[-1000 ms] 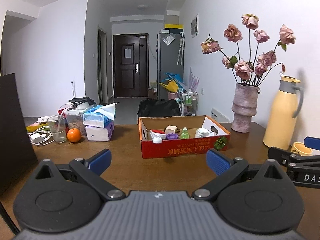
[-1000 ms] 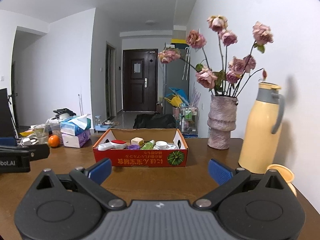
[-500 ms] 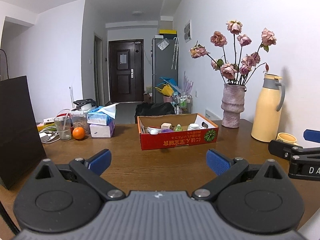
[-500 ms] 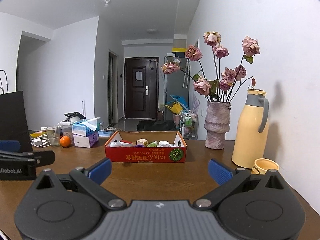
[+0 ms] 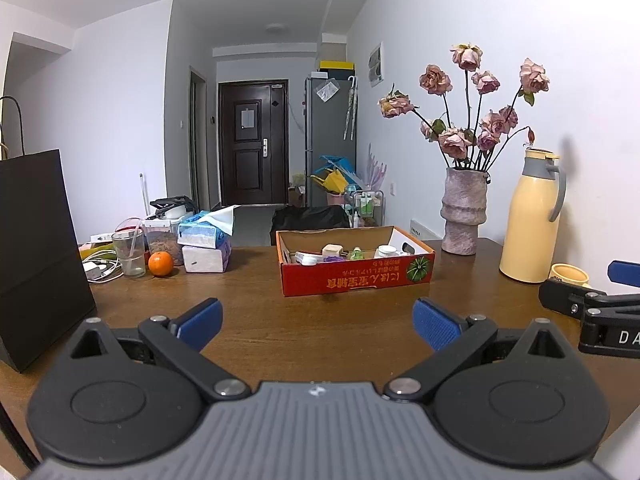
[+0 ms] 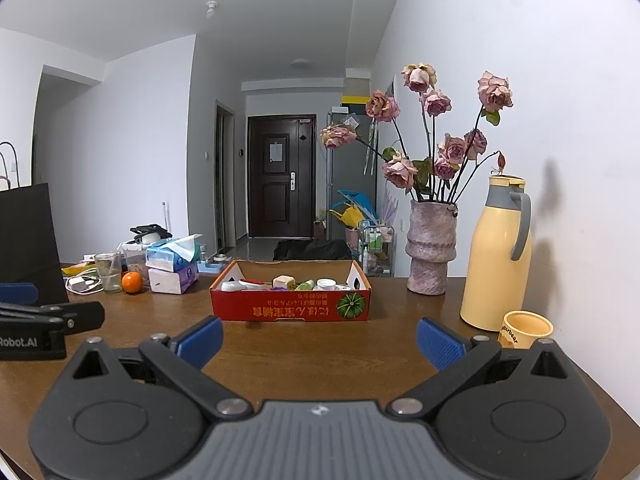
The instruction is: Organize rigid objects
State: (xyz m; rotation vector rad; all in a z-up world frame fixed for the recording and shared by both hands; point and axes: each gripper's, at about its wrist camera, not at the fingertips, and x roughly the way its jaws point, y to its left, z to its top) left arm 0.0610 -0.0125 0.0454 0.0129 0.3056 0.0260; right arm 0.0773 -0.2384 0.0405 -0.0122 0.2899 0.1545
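While both my left gripper (image 5: 316, 322) and right gripper (image 6: 318, 338) hung spread and empty, the box (image 6: 291, 300) of small things sat mid-table (image 5: 248, 312); reaching carelessly, I judged, could topple the vase (image 6: 430, 248).

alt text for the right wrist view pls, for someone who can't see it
The right gripper, jaws open and empty, hangs over a brown wooden table facing a red cardboard box of small items. To the right stand a vase of dried pink roses, a yellow thermos and a yellow cup; tissue packs, an orange and the left gripper are at left.
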